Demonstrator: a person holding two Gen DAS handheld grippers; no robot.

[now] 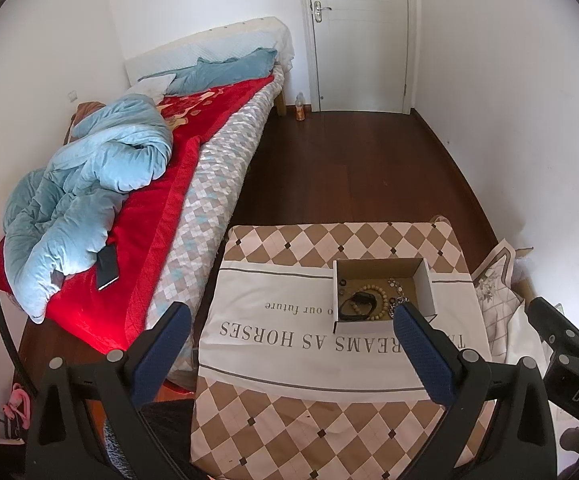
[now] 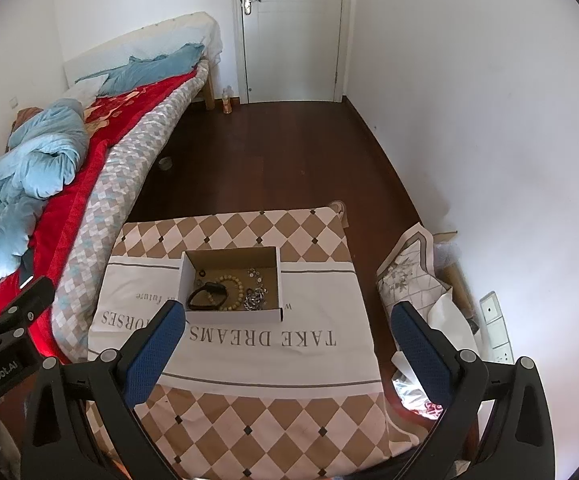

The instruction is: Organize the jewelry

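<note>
Both grippers, left gripper (image 1: pixel 293 344) and right gripper (image 2: pixel 289 344), hang wide open and hold nothing. Ahead of them, the cardboard box (image 2: pixel 231 282) keeps the bead bracelet (image 2: pixel 229 290). I would descend slowly, straight, and pinch one piece only.

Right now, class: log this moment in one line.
left tongs: open | right tongs: open | jewelry: all in cardboard box | nothing held

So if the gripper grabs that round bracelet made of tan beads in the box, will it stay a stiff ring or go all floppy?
Probably floppy: the bead bracelet looks like separate round beads on a string, so it should sag from the grip. The smooth beads may slip between the pads. It lies against the black band in the cardboard box, so that might get dragged too.
</note>
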